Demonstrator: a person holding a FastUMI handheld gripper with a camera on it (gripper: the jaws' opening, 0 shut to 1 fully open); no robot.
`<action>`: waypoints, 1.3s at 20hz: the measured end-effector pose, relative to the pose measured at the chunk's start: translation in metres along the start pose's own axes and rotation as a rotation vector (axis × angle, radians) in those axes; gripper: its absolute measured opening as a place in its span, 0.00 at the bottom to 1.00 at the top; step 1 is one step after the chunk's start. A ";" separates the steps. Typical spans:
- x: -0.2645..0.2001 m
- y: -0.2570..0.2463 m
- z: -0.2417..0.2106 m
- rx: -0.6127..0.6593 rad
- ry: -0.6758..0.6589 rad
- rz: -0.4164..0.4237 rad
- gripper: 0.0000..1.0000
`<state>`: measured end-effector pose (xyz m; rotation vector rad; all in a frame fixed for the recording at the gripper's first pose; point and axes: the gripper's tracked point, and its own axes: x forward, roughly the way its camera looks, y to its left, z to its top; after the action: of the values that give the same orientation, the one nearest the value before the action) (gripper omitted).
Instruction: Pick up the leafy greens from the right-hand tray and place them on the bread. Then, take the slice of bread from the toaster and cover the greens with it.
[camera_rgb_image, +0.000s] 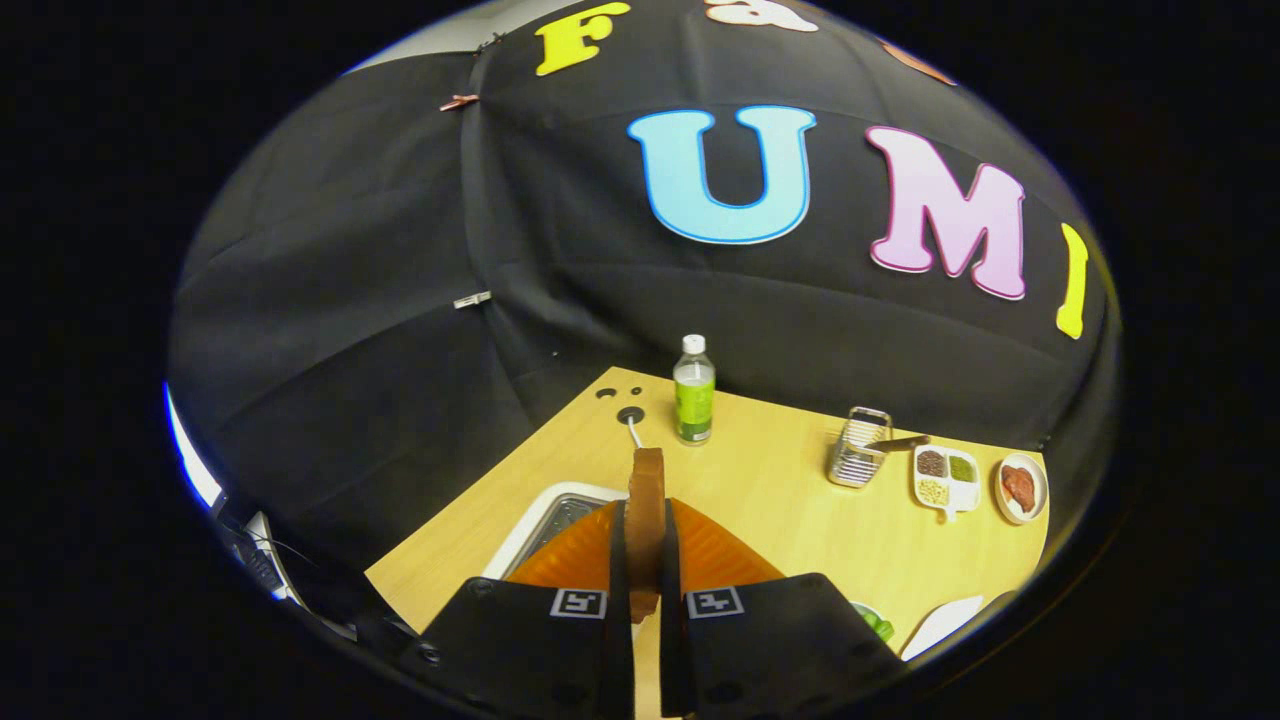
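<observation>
Your fingers (612, 560) are closed on the bread slice (647, 500), held edge-on and upright between them, its long axis running forward past the tips. You carry it above the table (780, 520); the greens (876, 624) peek out right of the gripper (645, 545), low and close.

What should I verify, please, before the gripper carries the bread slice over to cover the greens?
1. Grip on the bread slice: ok; both fingers press on it, standing on edge between them.
2. Slice lifted free of the toaster: cannot tell; the toaster sits just behind the fingers.
3. Greens already on the lower bread: cannot tell; just a green bit shows beside the gripper.
4. Drop spot visible: not ok; the gripper covers the near table.
5. Path clear of the bottle and metal rack: ok; both stand well beyond the fingers.
</observation>
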<state>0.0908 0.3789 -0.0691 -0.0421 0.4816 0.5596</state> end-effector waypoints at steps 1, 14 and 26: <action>-0.004 -0.013 -0.001 0.008 0.001 -0.018 0.14; -0.040 -0.134 -0.112 0.257 0.130 -0.125 0.14; -0.024 -0.164 -0.177 0.347 0.183 -0.090 0.16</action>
<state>0.0826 0.1985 -0.2307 0.2172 0.7463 0.3798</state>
